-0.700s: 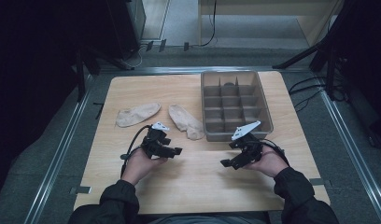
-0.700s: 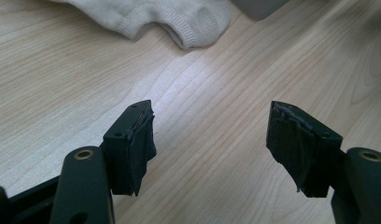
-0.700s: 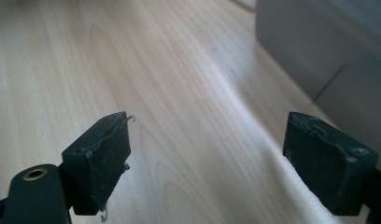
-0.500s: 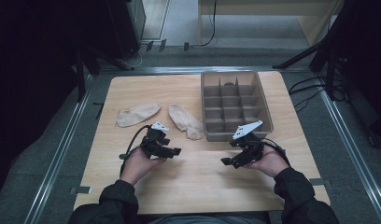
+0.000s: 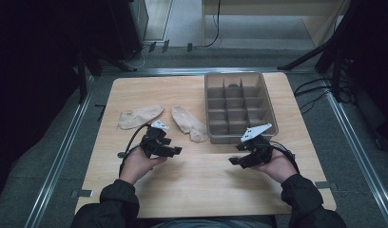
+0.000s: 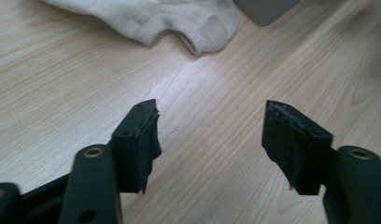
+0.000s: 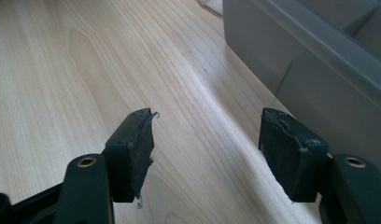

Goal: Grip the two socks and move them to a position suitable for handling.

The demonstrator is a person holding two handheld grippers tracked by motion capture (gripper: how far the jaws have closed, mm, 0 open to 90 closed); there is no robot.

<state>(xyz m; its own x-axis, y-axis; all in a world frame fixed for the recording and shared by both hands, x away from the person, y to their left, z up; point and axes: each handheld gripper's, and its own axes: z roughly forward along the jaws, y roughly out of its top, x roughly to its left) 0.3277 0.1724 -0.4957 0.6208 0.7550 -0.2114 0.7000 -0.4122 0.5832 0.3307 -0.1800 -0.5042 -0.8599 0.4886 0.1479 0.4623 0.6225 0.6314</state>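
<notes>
High view first: the nearer beige ankle sock lies flat on the light wooden tabletop, slanted, with its lower end just beside the near-left corner of the grey plastic divided organizer tray. I can't tell whether sock and tray actually touch. A second beige sock sits further left, apart from the first one, also flat.

My left gripper is low over the wood, just below and to the left of that nearer sock, near it but not on it. From the left gripper view the same sock shows at the top with its ribbed cuff edge pointing my way, and a corner of the tray beside it. The left fingers are spread wide with only bare wood between them, holding nothing.

My right gripper hangs just in front of the tray's near wall, close to its near-right corner. In the right gripper view the tray's grey side wall runs past on the right, very close to the right-hand pad. Those fingers are wide apart too, nothing in them, wood grain showing in the gap.

Both of the person's hands rest low near the front half of the tabletop, well apart from each other, dark sleeves coming in from the bottom edge.
</notes>
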